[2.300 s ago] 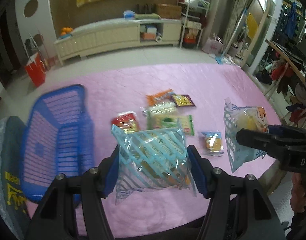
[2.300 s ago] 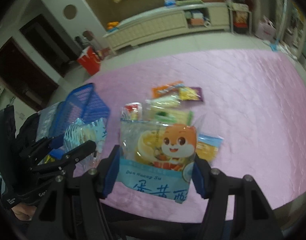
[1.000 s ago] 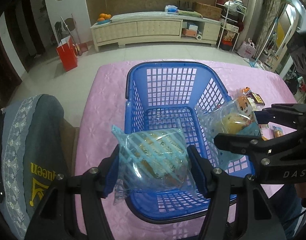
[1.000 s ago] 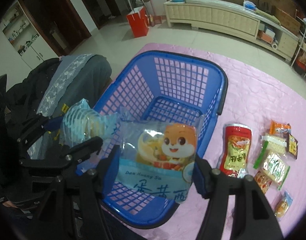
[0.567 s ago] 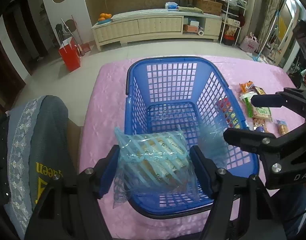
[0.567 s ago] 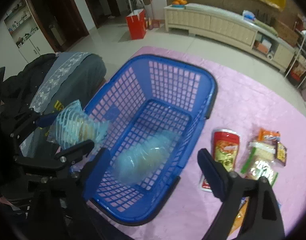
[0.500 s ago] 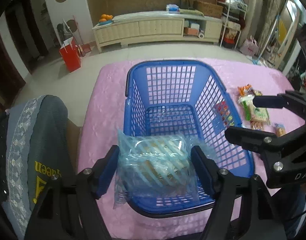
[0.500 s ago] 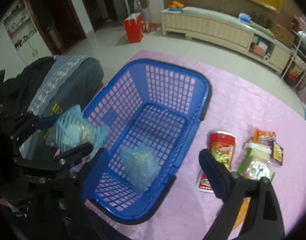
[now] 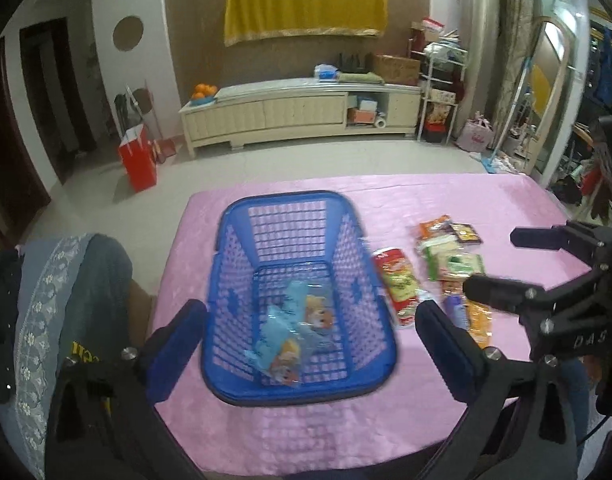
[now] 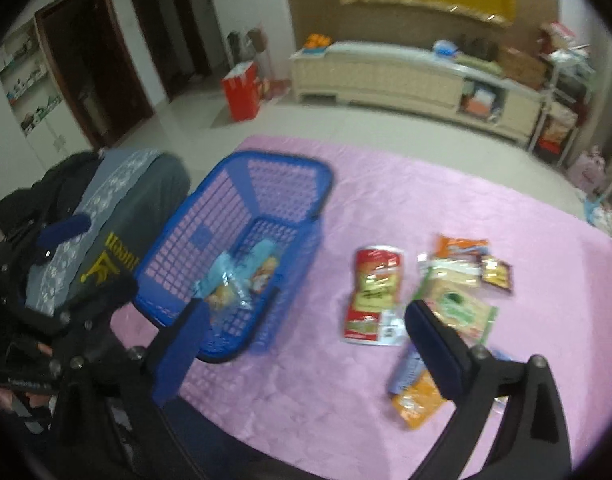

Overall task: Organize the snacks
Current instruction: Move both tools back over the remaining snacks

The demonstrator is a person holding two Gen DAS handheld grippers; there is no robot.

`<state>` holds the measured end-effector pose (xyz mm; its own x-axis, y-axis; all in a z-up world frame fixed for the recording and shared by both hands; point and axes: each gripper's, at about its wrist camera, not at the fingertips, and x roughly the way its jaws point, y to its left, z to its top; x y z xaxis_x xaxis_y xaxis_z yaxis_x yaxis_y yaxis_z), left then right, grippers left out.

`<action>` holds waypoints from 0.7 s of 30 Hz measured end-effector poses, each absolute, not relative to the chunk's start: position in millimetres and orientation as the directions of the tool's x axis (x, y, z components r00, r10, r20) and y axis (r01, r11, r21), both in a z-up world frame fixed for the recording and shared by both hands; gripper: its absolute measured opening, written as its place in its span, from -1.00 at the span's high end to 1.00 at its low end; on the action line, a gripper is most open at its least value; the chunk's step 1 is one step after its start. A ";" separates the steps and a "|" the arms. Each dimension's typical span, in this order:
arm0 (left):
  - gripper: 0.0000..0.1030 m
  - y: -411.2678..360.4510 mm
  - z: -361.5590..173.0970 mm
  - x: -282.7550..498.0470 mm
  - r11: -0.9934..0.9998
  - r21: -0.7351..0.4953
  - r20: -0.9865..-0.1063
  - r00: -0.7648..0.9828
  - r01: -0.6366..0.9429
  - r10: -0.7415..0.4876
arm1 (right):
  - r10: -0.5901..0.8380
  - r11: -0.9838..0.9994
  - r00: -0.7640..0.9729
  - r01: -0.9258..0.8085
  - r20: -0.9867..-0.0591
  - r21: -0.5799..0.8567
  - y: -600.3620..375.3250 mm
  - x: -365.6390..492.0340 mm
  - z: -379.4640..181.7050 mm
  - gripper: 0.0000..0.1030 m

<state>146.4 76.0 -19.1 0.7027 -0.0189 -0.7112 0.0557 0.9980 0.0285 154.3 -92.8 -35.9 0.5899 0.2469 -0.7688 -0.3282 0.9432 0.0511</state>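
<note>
Now both the left gripper (image 9: 311,322) and right gripper (image 10: 306,320) are opening, empty, above the basket (image 9: 294,196) rim.

One blue basket (image 9: 302,216) is counted on one pink-covered table (image 9: 386,420). Two clear snack bags are seen inside the basket: one blue-striped bag (image 9: 276,340) and one bag with an orange cartoon print (image 9: 320,314).

Outside the basket, loose packets are counted on the cloth: one red packet (image 10: 372,294), one orange packet (image 10: 462,245) at the far end, one small dark packet (image 10: 496,274), one pale packet (image 10: 452,268), one green-and-white packet (image 10: 462,308), and one orange packet with a blue end (image 10: 416,394) nearest. The total outside is taken as six, though overlap and blur leave it uncertain.

Two grippers are counted: one left gripper (image 9: 310,324) and one right gripper (image 10: 306,328).
</note>
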 end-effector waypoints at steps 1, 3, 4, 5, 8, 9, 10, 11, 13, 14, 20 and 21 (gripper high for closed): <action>-1.00 68.3 -17.0 143.4 0.998 0.037 -0.709 0.705 0.057 -0.014 | 0.250 0.946 0.600 -0.319 -0.760 0.059 -99.6 148.5 -32.4 -0.93; -1.00 49.5 -13.9 136.9 0.995 0.089 -0.700 0.713 0.034 0.038 | 0.266 0.947 0.612 -0.309 -0.745 0.084 -116.1 134.7 -23.9 -0.93; -1.00 40.1 -13.3 133.9 0.993 0.113 -0.691 0.720 0.031 0.056 | 0.264 0.949 0.620 -0.304 -0.739 0.084 -120.6 130.3 -20.4 -0.93; -1.00 32.9 -13.7 131.6 0.992 0.120 -0.688 0.724 0.037 0.056 | 0.254 0.953 0.631 -0.294 -0.733 0.076 -126.7 124.6 -18.3 -0.93; -1.00 8.8 -16.0 125.2 0.992 0.092 -0.691 0.722 0.085 0.002 | 0.189 0.970 0.668 -0.242 -0.720 0.029 -147.8 106.6 -13.7 -0.93; -1.00 2.4 -15.3 123.7 0.992 0.085 -0.691 0.723 0.092 -0.007 | 0.172 0.974 0.676 -0.225 -0.717 0.022 -154.4 101.9 -13.2 -0.93; -1.00 -6.2 -16.2 121.8 0.992 0.070 -0.692 0.722 0.105 -0.028 | 0.155 0.979 0.684 -0.203 -0.713 0.018 -163.5 95.9 -12.8 -0.93; -1.00 -11.8 -16.6 121.4 0.992 0.058 -0.693 0.720 0.114 -0.042 | 0.143 0.982 0.690 -0.187 -0.710 0.016 -171.1 91.8 -12.2 -0.93; -1.00 -25.7 -18.0 120.3 0.990 0.036 -0.690 0.720 0.140 -0.077 | 0.122 0.988 0.697 -0.157 -0.707 0.016 -187.0 83.9 -12.0 -0.93; -1.00 -31.6 -19.0 119.9 0.988 0.034 -0.689 0.720 0.148 -0.084 | 0.107 0.990 0.699 -0.138 -0.707 0.013 -195.2 80.2 -12.5 -0.93; -1.00 -65.4 -32.0 127.2 0.985 0.014 -0.705 0.701 0.169 -0.110 | 0.022 0.999 0.695 -0.033 -0.718 -0.001 -240.3 69.2 -23.4 -0.93; -1.00 -68.7 -35.1 130.2 0.986 0.000 -0.717 0.688 0.167 -0.116 | 0.012 1.000 0.692 -0.019 -0.722 -0.002 -246.4 68.0 -26.1 -0.93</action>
<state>130.2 -68.7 -35.1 0.6878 -0.1163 -0.7166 0.1671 0.9859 0.0004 68.0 -246.4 -26.1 0.6921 0.0119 -0.7217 -0.0192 0.9998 -0.0020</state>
